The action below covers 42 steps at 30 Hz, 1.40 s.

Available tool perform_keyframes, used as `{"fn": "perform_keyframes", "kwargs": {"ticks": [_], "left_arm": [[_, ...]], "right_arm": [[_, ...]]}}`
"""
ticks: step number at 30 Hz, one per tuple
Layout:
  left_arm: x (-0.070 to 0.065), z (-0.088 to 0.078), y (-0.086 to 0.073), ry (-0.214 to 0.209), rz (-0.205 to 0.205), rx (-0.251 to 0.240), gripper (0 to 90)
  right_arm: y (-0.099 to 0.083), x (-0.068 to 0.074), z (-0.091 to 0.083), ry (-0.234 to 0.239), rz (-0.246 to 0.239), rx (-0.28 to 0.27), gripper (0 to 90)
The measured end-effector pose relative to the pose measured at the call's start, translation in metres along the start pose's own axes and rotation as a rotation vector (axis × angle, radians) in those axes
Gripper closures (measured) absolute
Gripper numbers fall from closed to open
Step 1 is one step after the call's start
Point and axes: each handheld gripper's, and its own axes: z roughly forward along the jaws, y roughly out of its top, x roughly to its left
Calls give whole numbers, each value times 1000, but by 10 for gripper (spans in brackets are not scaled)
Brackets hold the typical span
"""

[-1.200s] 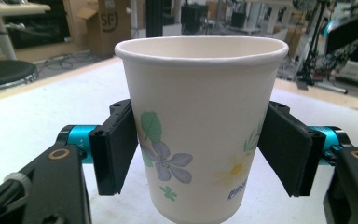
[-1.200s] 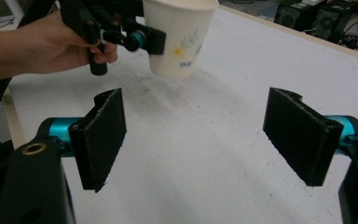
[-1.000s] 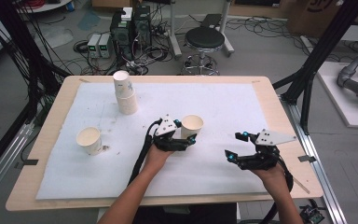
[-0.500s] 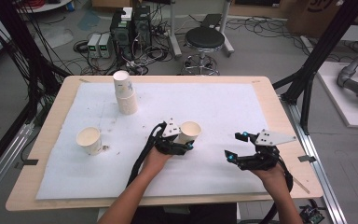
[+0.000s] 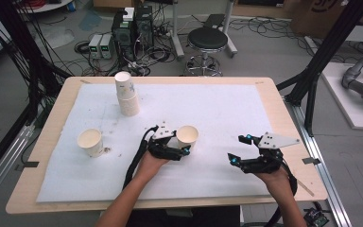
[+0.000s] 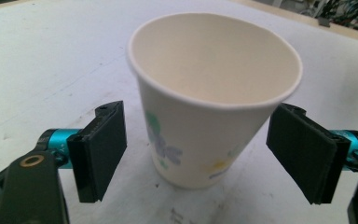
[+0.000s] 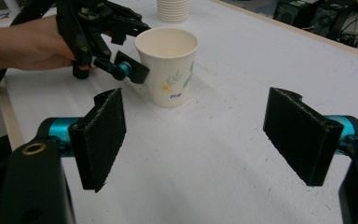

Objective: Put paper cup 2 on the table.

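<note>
A paper cup with a flower print stands upright on the white mat, a little right of the table's middle. My left gripper sits around it, and its jaws have just been opening. In the left gripper view the cup stands between the two black pads with a gap on each side, so nothing presses on it. My right gripper rests to the right, apart from the cup, open and empty. The right gripper view has the cup ahead of my own jaws, with one of the left gripper's fingers beside it.
A stack of paper cups stands at the back left of the mat. A single cup stands near the left edge. The wooden table rim runs around the mat. A stool and cables lie on the floor beyond.
The left gripper brought the cup a little nearer to the person and to the left, then its jaws spread off the cup. The right gripper has stayed still.
</note>
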Motion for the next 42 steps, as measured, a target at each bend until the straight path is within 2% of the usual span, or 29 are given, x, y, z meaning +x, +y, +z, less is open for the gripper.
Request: {"fn": "perform_keyframes", "kwargs": {"ticks": [5,8,9,10,14,18,20,24,30,32,42], "left_arm": [[6,-23,-3,-15,-10,-46,163],[9,-41,-4,2,-22,-79,162],[10,-48,-4,20,-22,-89,162],[11,-52,-4,27,-20,-90,163],[14,-75,-3,43,-9,-145,166],[14,-96,-3,46,8,-203,166],[13,-103,-3,49,19,-218,166],[10,-115,-7,56,36,-237,166],[11,-129,-12,68,19,-269,166],[11,-131,-13,60,19,-269,166],[11,-140,-14,76,10,-300,166]], "right_arm": [[-4,0,3,-1,8,15,215],[-6,0,2,-6,14,15,209],[-7,-1,2,-9,15,14,209],[-8,-1,2,-14,21,18,207],[-12,-2,4,-59,42,23,200],[-15,-2,4,-81,48,17,200],[-15,-1,4,-84,54,15,200],[-13,2,2,-84,49,-1,200],[-10,8,-1,-93,44,-17,200],[-10,11,-2,-91,44,-20,200],[-6,15,1,-86,26,-20,200]]}}
